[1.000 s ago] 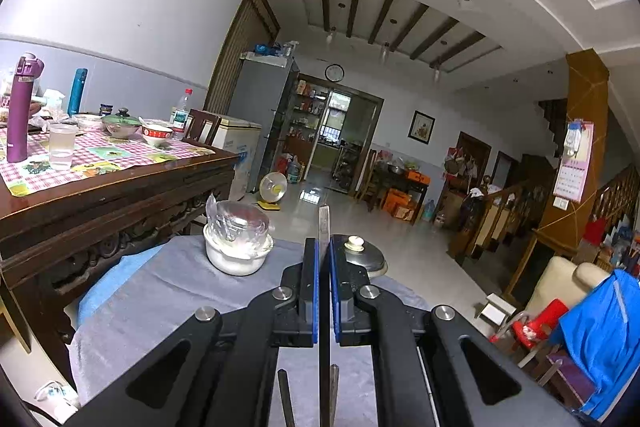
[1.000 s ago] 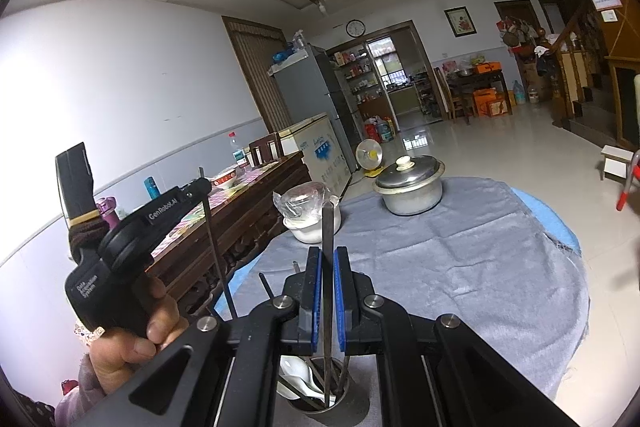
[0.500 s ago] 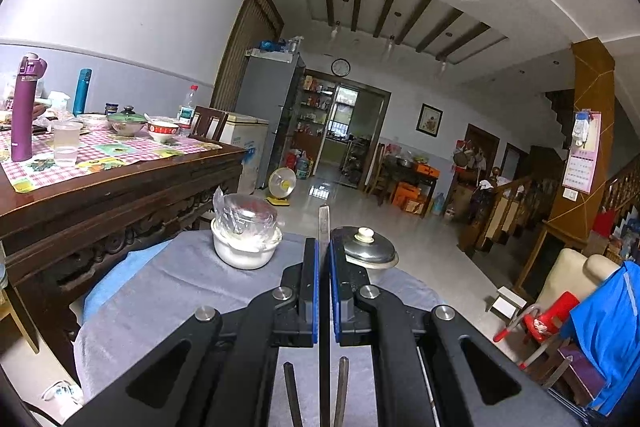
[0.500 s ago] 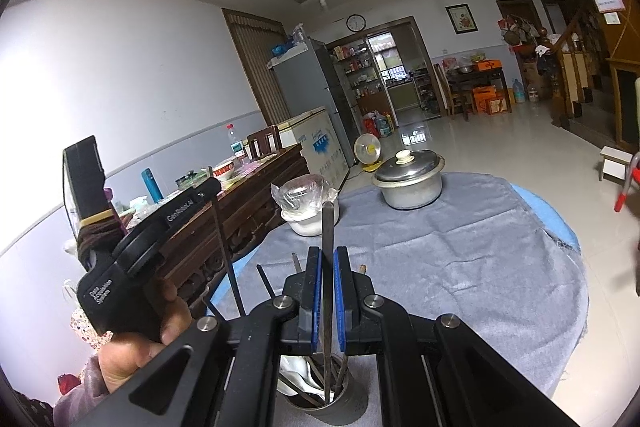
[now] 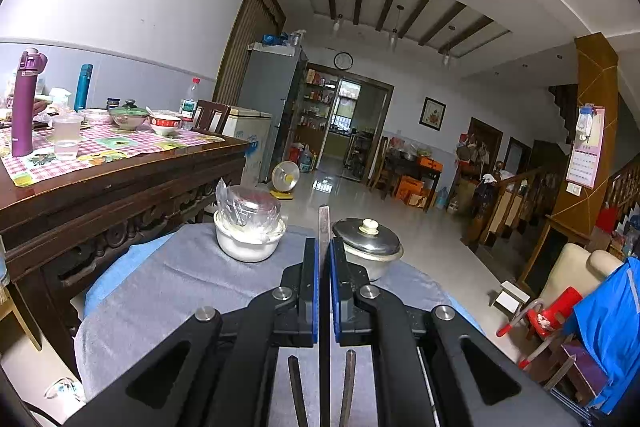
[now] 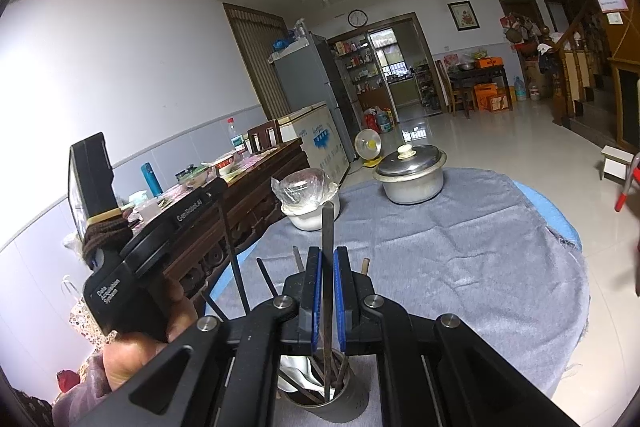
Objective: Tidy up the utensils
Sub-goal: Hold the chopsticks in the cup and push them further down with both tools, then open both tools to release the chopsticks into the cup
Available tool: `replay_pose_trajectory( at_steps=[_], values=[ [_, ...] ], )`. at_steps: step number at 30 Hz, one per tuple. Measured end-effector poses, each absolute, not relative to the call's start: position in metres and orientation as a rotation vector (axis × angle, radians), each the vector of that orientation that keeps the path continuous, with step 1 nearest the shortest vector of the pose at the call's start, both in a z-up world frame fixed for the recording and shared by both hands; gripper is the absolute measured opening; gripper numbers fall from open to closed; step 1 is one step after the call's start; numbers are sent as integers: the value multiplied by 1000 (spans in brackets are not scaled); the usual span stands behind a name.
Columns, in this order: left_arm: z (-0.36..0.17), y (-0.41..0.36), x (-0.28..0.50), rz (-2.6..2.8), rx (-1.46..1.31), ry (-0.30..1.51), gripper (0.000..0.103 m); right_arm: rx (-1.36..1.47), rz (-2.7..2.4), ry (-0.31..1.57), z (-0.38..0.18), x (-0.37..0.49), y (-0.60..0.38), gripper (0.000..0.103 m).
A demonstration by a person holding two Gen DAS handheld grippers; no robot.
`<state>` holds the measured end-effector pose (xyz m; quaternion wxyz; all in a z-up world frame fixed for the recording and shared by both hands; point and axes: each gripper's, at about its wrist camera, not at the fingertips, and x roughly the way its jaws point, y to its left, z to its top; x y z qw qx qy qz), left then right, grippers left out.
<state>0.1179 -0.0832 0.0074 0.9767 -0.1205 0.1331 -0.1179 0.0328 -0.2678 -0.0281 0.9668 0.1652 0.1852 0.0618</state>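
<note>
The right hand-held gripper (image 6: pixel 325 291) is clenched on a dark chopstick (image 6: pixel 327 251), pinching it partway along its length between the blue pads; the upper end rises past the fingertips and the lower end dips into the utensil cup (image 6: pixel 328 403) directly below the gripper. The left hand-held gripper (image 5: pixel 325 281) is likewise closed on a second chopstick (image 5: pixel 324 231), held upright between its pads, and other stick tips show just beneath it. That cup holds more sticks and what looks like a white spoon (image 6: pixel 298 377).

The chopsticks appear thin, stiff and light, probably smooth enough to pivot or slide if pinched near one end, so a hold around the middle, square to the pads, seems the safest. The cup looks light too and could tip if a stick levers against its rim.

Ahead of both grippers, on the grey-clothed tabletop (image 6: pixel 460 267), stand a wrapped white bowl (image 6: pixel 310 205) and a lidded metal pot (image 6: pixel 410 175).
</note>
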Motion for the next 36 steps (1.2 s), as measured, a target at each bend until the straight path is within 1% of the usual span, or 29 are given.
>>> replay_pose_trajectory(
  at_steps=[17, 30, 33, 36],
  values=[
    [-4, -70, 130, -246, -308, 320, 5, 301, 120, 405, -34, 41, -257, 7],
    [-8, -66, 134, -286, -294, 379, 5, 268, 130, 492, -50, 57, -240, 9],
    [-8, -68, 137, -318, -270, 409, 5, 304, 134, 498, -51, 57, -244, 14],
    [-6, -68, 138, -356, -250, 436, 7, 345, 132, 486, -50, 55, -251, 23]
  ],
)
